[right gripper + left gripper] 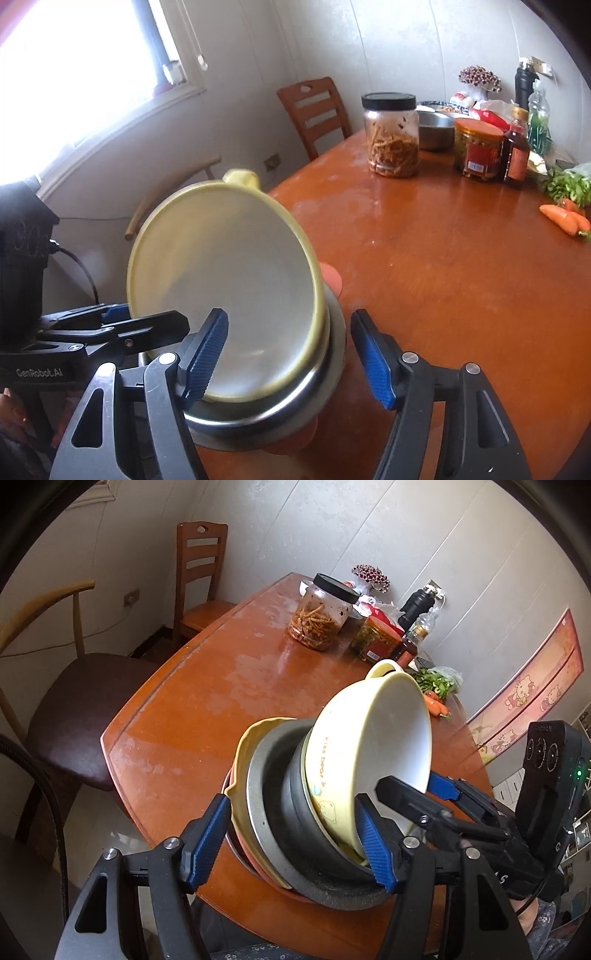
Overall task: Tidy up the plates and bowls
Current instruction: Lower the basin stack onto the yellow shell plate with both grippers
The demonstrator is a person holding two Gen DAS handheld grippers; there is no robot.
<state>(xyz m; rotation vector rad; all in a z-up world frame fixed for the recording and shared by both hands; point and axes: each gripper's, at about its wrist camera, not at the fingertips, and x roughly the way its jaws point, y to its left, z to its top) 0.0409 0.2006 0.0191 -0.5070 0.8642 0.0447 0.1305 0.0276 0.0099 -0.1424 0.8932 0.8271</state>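
A stack of dishes stands tilted on edge over the near end of the wooden table (207, 686). It holds a pale yellow plate (242, 768), a steel plate (258, 805), a black bowl (295, 812) and a yellow bowl with a handle (369, 738). My left gripper (291, 834) is shut across the stack, one blue pad on the yellow plate and the other on the yellow bowl. My right gripper (290, 362) is open astride the yellow bowl's (229, 266) rim and the steel rim (295, 402). Its left pad is inside the bowl and its right pad stands clear.
At the table's far end stand a black-lidded jar of strips (321, 616), a red-labelled jar (478, 151), bottles and a steel bowl (436, 129). Carrots (565, 218) and greens lie at the right. A wooden chair (201, 572) and a dark-seated chair (81, 709) stand on the left.
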